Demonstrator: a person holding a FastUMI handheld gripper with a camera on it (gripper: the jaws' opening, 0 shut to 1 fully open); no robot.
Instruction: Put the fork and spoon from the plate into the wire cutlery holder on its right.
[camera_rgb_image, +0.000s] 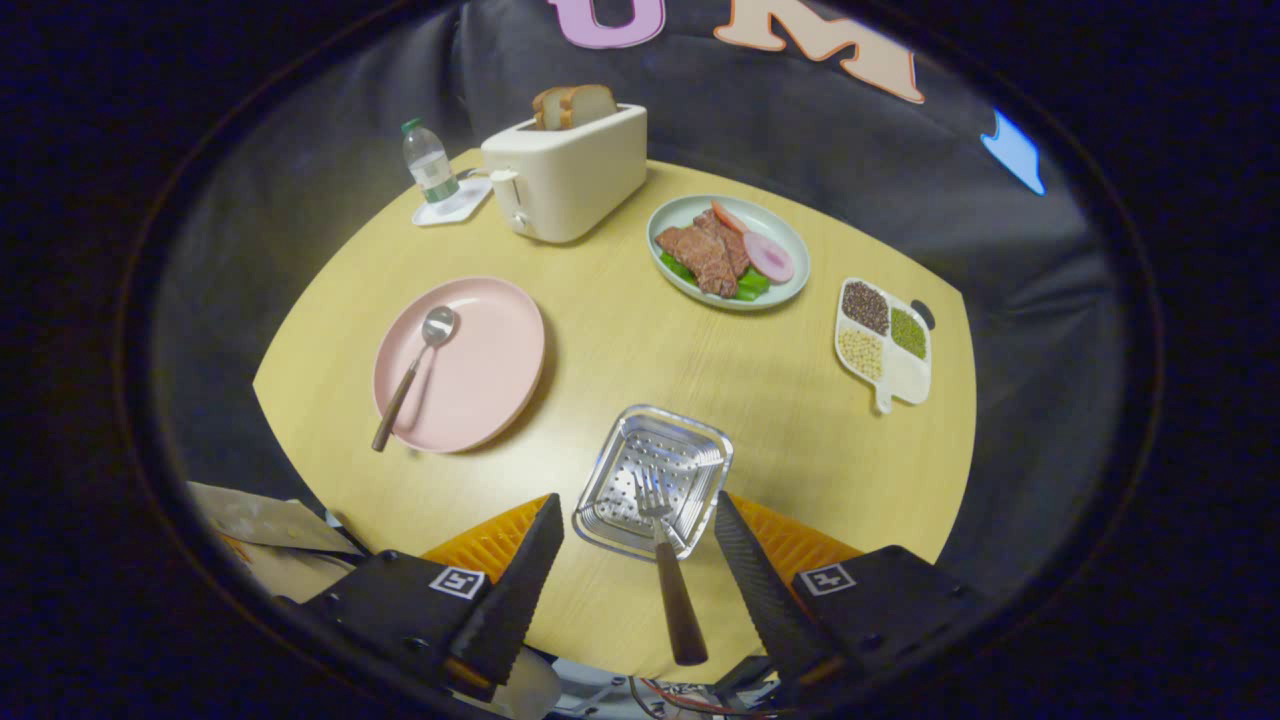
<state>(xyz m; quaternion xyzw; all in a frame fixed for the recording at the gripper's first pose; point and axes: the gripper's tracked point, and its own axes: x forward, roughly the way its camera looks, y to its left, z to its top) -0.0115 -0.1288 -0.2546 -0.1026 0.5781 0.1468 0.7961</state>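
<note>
**Fork in the holder, spoon on the plate, fingers spread apart**

The hand-held gripper (638, 545) hangs above the near part of the bench with its two fingers wide apart, gripping nothing. The fork (668, 560) lies in the gap between them, touched by neither finger as far as can be seen. Its tines rest inside the wire cutlery holder (655, 478), a square metal basket just ahead of the fingertips, and its dark wooden handle runs back over the holder's near rim toward the camera. The fork's long axis lies roughly along the fingers, tines pointing away.

Going left to right across the pale wooden bench (620, 350): some papers (265, 535) lie off its near left corner. A pink plate (480, 370) sits left of the holder, well apart from it. The spoon (415, 375) lies on the plate's left side, bowl pointing away toward the far edge, brown handle slanting back and left over the near rim. Beyond the plate stand a small water bottle (428, 162) on a white coaster (452, 204) and a cream toaster (565, 172) with bread slices (575, 105) in it. Right of centre is a pale green dish of meat and vegetables (728, 252), then a white divided tray of grains (885, 340) near the right edge. Dark cloth drapes behind the bench.
</note>
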